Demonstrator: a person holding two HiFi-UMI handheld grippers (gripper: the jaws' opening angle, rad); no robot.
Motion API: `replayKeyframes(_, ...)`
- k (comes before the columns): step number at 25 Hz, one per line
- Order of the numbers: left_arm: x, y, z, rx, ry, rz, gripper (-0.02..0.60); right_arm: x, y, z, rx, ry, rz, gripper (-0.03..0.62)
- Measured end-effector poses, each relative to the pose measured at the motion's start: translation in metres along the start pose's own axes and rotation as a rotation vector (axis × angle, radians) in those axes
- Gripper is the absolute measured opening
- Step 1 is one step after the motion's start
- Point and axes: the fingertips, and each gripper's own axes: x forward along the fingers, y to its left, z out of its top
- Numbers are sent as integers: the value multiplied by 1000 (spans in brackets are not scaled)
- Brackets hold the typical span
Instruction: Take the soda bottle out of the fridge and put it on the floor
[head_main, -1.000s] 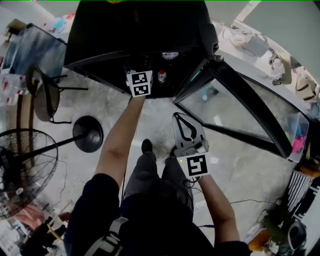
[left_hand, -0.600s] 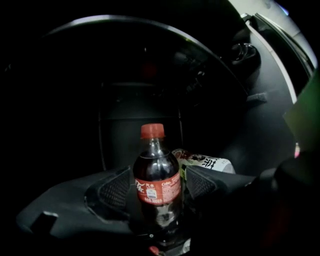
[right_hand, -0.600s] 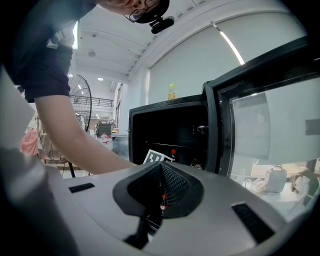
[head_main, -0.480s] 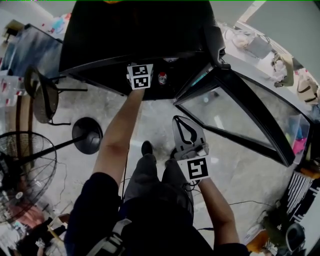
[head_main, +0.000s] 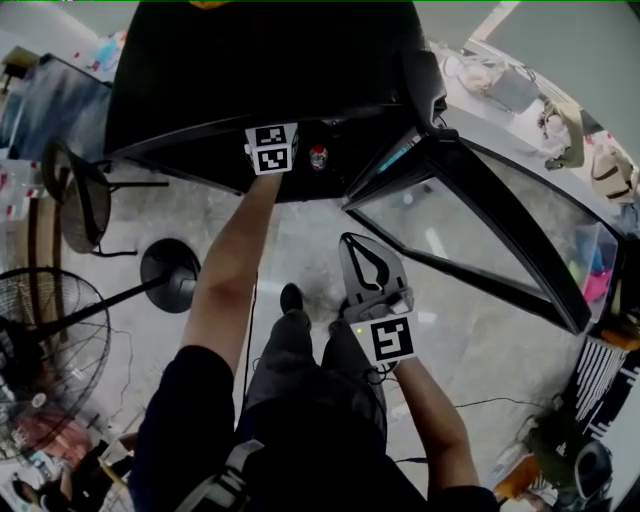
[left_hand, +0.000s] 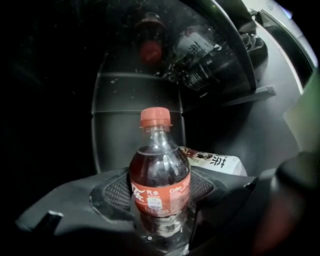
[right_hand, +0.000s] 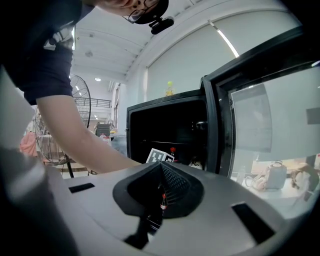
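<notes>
A small soda bottle (left_hand: 160, 180) with a red cap and red label stands upright on a shelf inside the black fridge (head_main: 260, 70). My left gripper (left_hand: 159, 200) reaches into the fridge, open, with one jaw on each side of the bottle's lower body. From the head view only the bottle's cap (head_main: 318, 156) shows, just right of the left gripper's marker cube (head_main: 271, 148). My right gripper (head_main: 352, 240) is shut and empty, held low over the floor in front of the fridge. In the right gripper view the bottle's cap (right_hand: 172, 149) shows far off.
The fridge's glass door (head_main: 470, 225) stands swung open to the right. A white printed carton (left_hand: 215, 162) lies behind the bottle. A standing fan (head_main: 45, 340) with round base (head_main: 170, 275) and a chair (head_main: 75, 195) stand at left. My shoe (head_main: 291, 297) is on the concrete floor.
My left gripper has pushed deeper into the fridge, drawing level with the bottle. The right gripper has stayed almost still.
</notes>
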Motion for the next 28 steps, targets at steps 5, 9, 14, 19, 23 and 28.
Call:
replayKeyframes(5,1,1,-5,-25,25,3,319,0,-1,-4,0,7,2,18)
replayKeyframes(9,-7,2,-2,-18,19,15,316,-4,-1,-5,1,12,3,18)
replayKeyframes(14,-28,-7,3,9,4,-23,316,-8,-1,-8,1,22,3,18)
replayKeyframes(19,-70,-17,17,49,-37,-63,316,-13,-2,-13,16,30,0,18)
replayKeyframes(23,-114,-25,15,70,-41,-101,316,-16,-2,-22,7,48,7,18)
replayKeyframes(28,-160,-31,-8,58,-18,-129,315,-14,-1,-42,-16,61,25,20)
